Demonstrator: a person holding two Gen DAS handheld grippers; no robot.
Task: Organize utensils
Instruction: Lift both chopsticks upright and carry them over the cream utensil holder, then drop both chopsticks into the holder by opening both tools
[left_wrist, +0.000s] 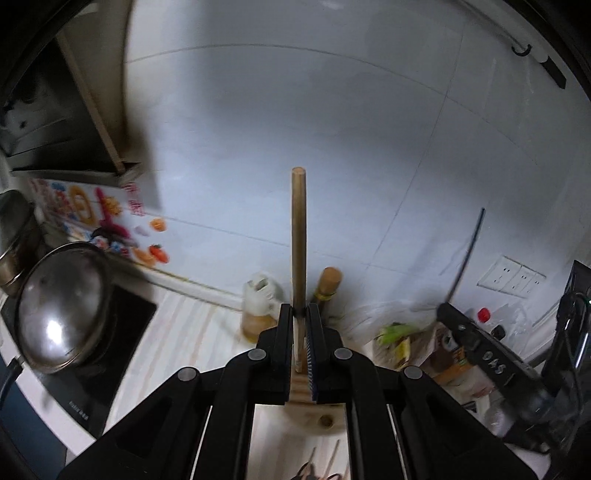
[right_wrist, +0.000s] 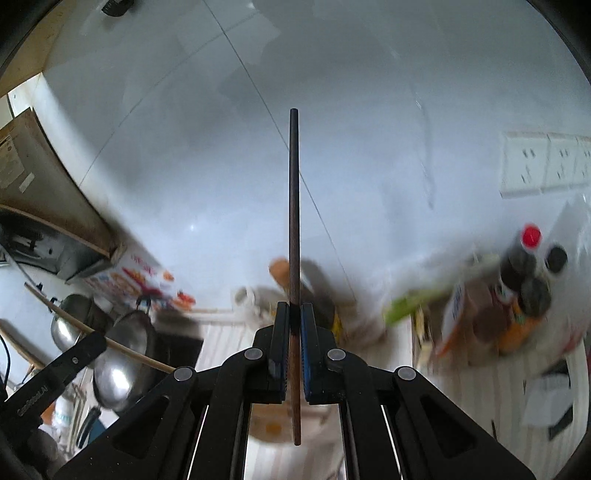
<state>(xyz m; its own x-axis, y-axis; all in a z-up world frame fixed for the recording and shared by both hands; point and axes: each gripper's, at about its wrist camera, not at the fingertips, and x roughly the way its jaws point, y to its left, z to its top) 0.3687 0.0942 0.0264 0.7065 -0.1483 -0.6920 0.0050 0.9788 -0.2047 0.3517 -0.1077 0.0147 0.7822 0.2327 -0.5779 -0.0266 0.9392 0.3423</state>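
Your left gripper is clenched on a pale wooden chopstick, and that stick stands almost upright out of the jaws, round in section, light tan, its blunt top end showing against the white tiled wall. A short stub of it pokes down below the pads, in front of a light wooden board with a round hole in it. Your right gripper is clamped on a dark chopstick, much thinner and longer-looking, nearly black at the top and shading to reddish brown lower down; it too stands close to vertical, and its lower end hangs clear below the jaws. In the left wrist view you can see the dark one off to the right as a slim slanted line above the other gripper's black body. Both sticks are held up in the air over the pale countertop. Behind them sit an oil jug, a steel wok on the cooktop to the left, and blurred bottles and packets at the right.
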